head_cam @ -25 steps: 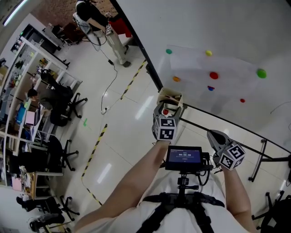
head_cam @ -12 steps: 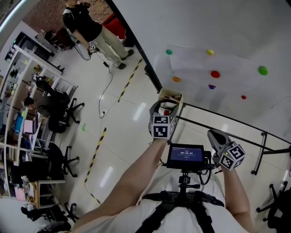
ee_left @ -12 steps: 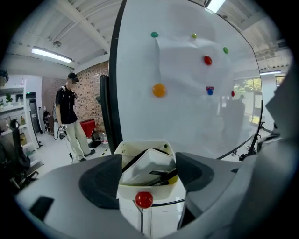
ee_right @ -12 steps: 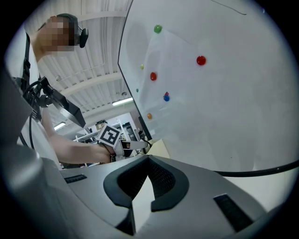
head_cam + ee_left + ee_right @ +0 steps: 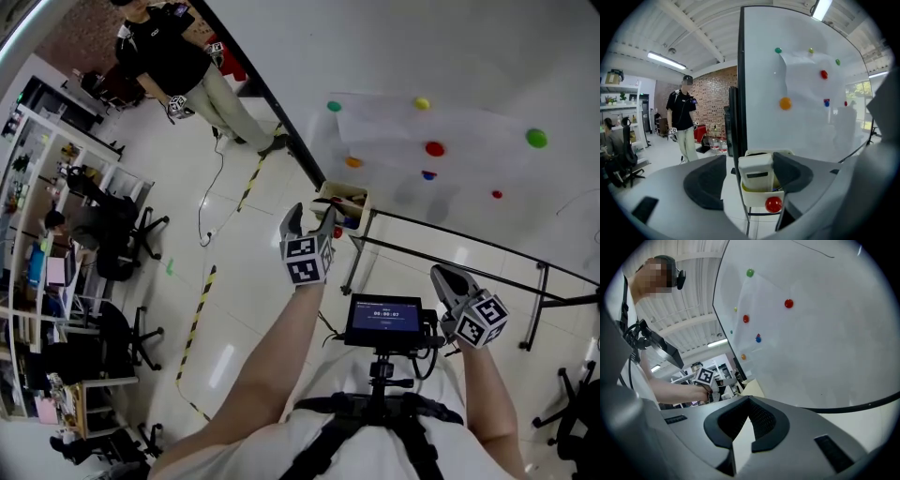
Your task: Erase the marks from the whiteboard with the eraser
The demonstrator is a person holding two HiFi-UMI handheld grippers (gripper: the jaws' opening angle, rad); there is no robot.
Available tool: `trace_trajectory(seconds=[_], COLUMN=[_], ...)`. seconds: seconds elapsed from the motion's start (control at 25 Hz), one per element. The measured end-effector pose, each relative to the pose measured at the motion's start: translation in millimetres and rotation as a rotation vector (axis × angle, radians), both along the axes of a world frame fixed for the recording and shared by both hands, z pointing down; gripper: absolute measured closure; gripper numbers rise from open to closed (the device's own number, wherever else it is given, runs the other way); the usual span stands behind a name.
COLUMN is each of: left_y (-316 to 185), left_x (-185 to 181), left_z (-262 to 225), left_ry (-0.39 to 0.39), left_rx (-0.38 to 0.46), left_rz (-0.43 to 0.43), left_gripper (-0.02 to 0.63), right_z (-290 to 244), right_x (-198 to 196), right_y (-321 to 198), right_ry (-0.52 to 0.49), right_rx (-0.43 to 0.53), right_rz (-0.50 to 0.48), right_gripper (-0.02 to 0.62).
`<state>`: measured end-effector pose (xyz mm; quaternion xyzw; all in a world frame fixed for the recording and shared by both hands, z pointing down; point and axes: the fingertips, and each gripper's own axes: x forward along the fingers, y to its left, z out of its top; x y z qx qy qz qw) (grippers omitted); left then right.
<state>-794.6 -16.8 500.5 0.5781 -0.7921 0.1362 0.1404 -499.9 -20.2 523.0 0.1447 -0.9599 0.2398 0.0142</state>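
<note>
**Head view:** The left gripper [image 5: 311, 216] is pictured drawn back and off to the left of the cream holder [image 5: 334, 192], which is hung at the lower corner of the whiteboard [image 5: 469, 56]. A second ago its jaws were held right at that holder. Nothing is seen carried away between them. The right gripper [image 5: 442, 274] is kept low beside the chest-mounted screen [image 5: 382, 319], well apart from the board.

**Left gripper view:** The jaws are shown spread wide, having just been eased in a little, and no pad is pressed on anything. The eraser [image 5: 757, 169], a white block, is left standing in the holder. It is framed in the gap ahead of the jaw tips and is not gripped. Its long axis is set roughly upright, with one end pointed up out of the holder. The broad face with a dark slot is turned towards the gripper. A red magnet [image 5: 773, 204] is stuck on the holder's front just below it. The pickup is judged not yet made, so a fresh approach to the holder would be needed before any wiping.

**Right gripper view:** The jaws are seen brought together at their tips, with nothing held. A thin dark mark [image 5: 820, 253] is visible near the top of the board, so the erasing is judged still to be done.
</note>
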Motion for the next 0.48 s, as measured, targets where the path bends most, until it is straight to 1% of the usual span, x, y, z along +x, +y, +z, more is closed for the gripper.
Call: trace_trajectory(seconds=[0.08,0.24,0.48], left_y=[-2,-1,4], left_x=[5,11,-2], left_z=[4,12,35], left_ry=[-0.007,0.002,0.058], left_rx=[-0.010,0.005,0.004], left_rz=[0.010,0.017,-0.008], left_gripper=[0.267,0.259,0.259], right_z=[-2,-5,2], right_x=[-2,-2,1], right_y=[1,-1,-2], right_ry=[0.004,0.012,0.023], right_rx=[0.006,0.012,0.007], right_rz=[-0.005,-0.005,0.007], right_gripper=[0.580,0.580,0.580])
